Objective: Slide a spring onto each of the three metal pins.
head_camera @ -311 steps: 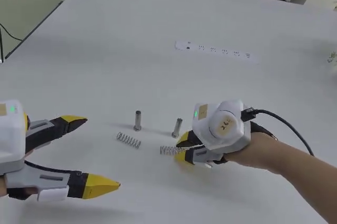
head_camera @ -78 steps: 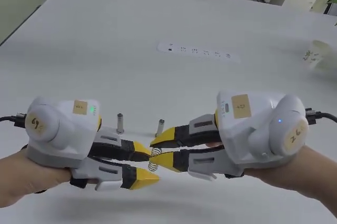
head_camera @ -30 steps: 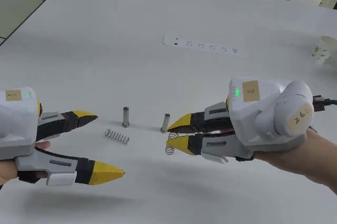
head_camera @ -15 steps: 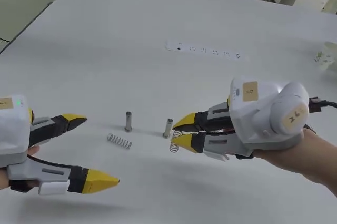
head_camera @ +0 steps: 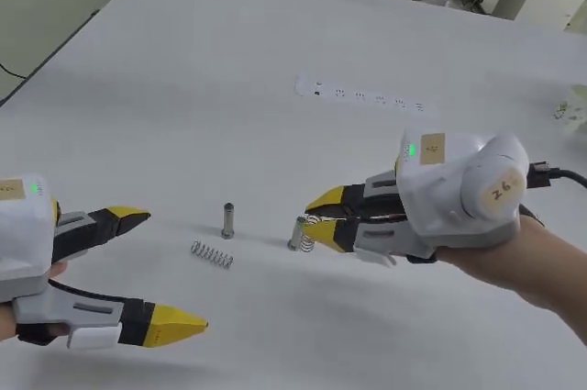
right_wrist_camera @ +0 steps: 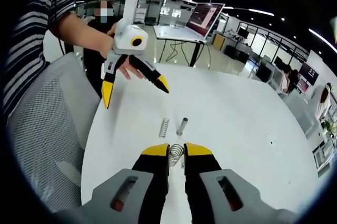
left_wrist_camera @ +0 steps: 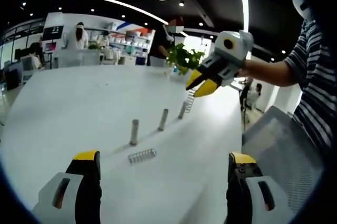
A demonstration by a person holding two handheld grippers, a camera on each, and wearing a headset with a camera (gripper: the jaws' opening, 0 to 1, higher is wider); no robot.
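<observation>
In the left gripper view three metal pins stand in a row: near (left_wrist_camera: 134, 132), middle (left_wrist_camera: 163, 119), far (left_wrist_camera: 182, 110). The head view shows one pin (head_camera: 227, 220) and another (head_camera: 297, 232). My right gripper (head_camera: 318, 214) is shut on a spring (head_camera: 309, 238), which hangs upright right beside that second pin; whether it touches the pin I cannot tell. The same spring (right_wrist_camera: 176, 153) shows between the yellow tips of my right gripper (right_wrist_camera: 177, 150). A loose spring (head_camera: 212, 254) lies on the table by the left pin. My left gripper (head_camera: 156, 269) is open and holds nothing, at the near left.
A white power strip (head_camera: 367, 96) lies further back on the white table (head_camera: 183, 87). A small cup (head_camera: 573, 107) sits at the right edge. An office chair (left_wrist_camera: 284, 145) and the person's striped sleeve are close to the table's near side.
My right gripper has carried the spring a little left and further from me, up to the second pin. My left gripper stays open at the near left.
</observation>
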